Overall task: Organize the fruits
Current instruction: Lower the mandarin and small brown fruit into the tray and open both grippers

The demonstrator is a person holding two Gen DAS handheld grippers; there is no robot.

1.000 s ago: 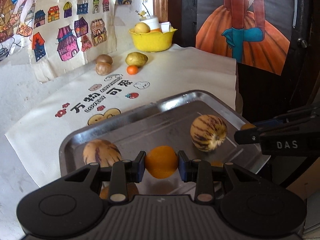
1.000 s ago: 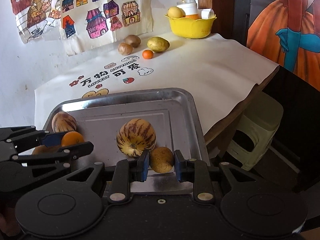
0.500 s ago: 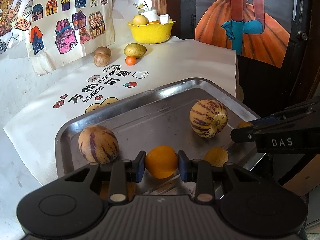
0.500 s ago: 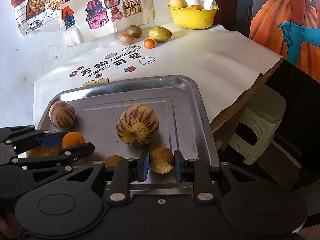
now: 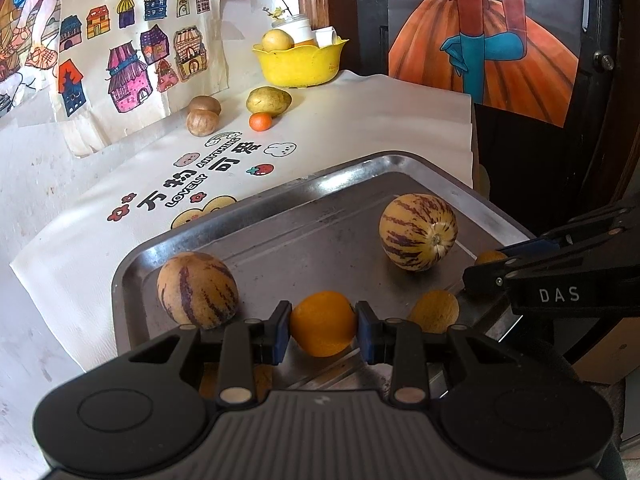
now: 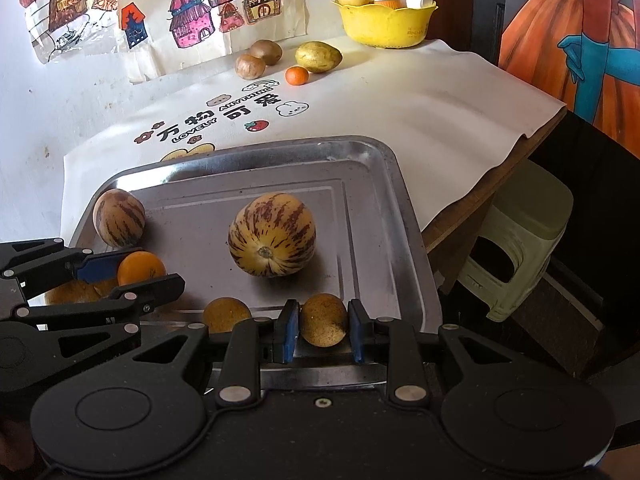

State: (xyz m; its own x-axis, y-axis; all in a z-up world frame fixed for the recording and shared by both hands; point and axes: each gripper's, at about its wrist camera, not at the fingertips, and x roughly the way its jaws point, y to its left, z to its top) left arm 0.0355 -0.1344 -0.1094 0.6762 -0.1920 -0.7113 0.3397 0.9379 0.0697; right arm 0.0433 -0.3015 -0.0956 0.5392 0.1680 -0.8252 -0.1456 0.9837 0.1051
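My left gripper (image 5: 323,324) is shut on an orange (image 5: 323,322) over the near edge of a steel tray (image 5: 304,196). My right gripper (image 6: 323,322) is shut on a small brownish-yellow fruit (image 6: 323,320) at the tray's (image 6: 376,152) near right edge. Two striped melons lie in the tray, one at the left (image 5: 197,289) and one at the right (image 5: 418,232). Another small yellow fruit (image 6: 226,314) lies in the tray between the grippers. The left gripper with its orange (image 6: 141,268) shows at the left of the right wrist view.
On the white cloth at the back lie two brown fruits (image 5: 203,117), a yellow-green fruit (image 5: 269,101) and a small tangerine (image 5: 260,122). A yellow bowl (image 5: 300,64) stands at the back corner. The table edge and a pale stool (image 6: 520,240) are to the right.
Both grippers have drawn back toward the tray's near edge with their fruits still held. A small yellow fruit has come into view in the tray between them.
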